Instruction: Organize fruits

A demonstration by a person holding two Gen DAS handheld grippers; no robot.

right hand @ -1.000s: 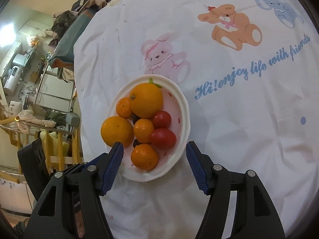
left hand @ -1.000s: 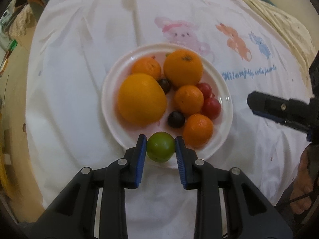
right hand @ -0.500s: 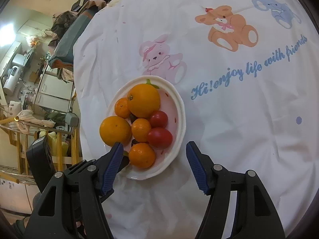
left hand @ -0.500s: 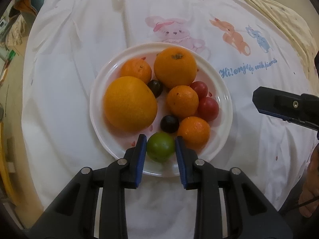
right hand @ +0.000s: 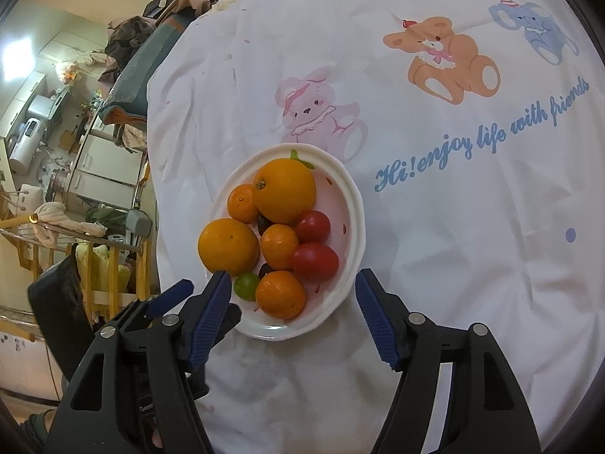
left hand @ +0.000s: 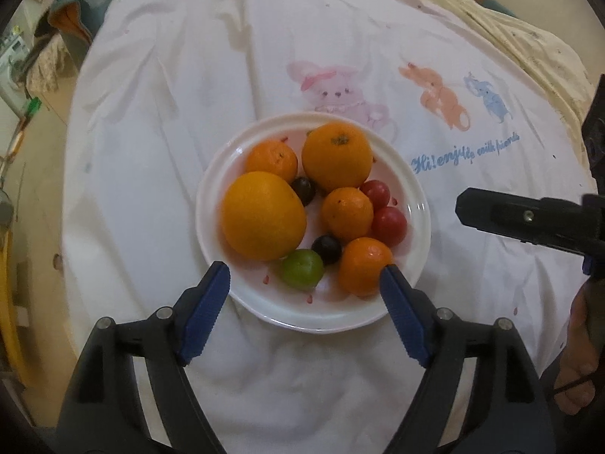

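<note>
A white plate on the white printed cloth holds several oranges, two red tomatoes, two dark grapes and a green fruit. The green fruit lies at the plate's near side, beside a dark grape and a small orange. My left gripper is open, its jaws wide apart over the plate's near rim, empty. My right gripper is open and empty above the plate's near edge; the green fruit shows by its left finger.
The round table is covered by a cloth with cartoon animals and blue lettering. The table edge drops off at the left, with a wooden rack and room clutter beyond. The right gripper's finger reaches in from the right in the left wrist view.
My left gripper opened and let go of the green fruit, which now rests on the plate. The left gripper drew back a little. The right gripper stayed open and hardly moved.
</note>
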